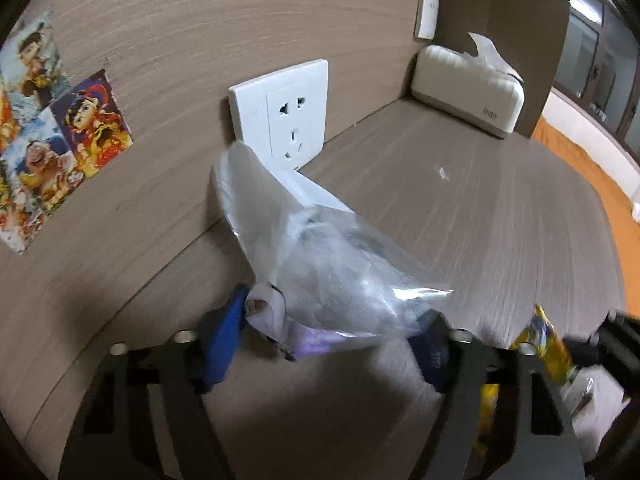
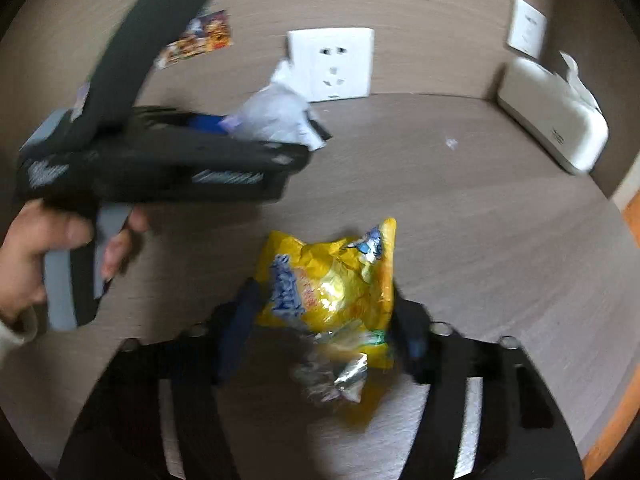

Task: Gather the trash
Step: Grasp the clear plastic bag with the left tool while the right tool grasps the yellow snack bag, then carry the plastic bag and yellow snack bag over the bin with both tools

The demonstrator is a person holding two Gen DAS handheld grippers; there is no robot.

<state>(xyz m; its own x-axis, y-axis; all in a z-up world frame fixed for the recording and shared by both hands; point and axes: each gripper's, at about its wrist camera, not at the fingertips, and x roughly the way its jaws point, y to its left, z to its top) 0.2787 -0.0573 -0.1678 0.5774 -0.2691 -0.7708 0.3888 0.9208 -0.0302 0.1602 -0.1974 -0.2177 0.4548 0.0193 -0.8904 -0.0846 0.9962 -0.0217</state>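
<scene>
Both grabs on at once, table top (image 1: 500, 216) by wall socket (image 1: 286, 114). Left gripper (image 1: 332, 324) around clear plastic bag (image 1: 320, 264), blue pads at either side, looks clamped on lower edge but blur leaves contact unsure. Right gripper (image 2: 324, 316) closed around yellow snack wrapper (image 2: 332, 284), pads pressing both sides. Best squeeze firm, low on crumpled bulk, not loose film; lift straight up, slow, w/o dragging. Keep grippers apart, since close together. Small scrap (image 1: 443, 173) near tissue box (image 1: 468, 88) left for later.
</scene>
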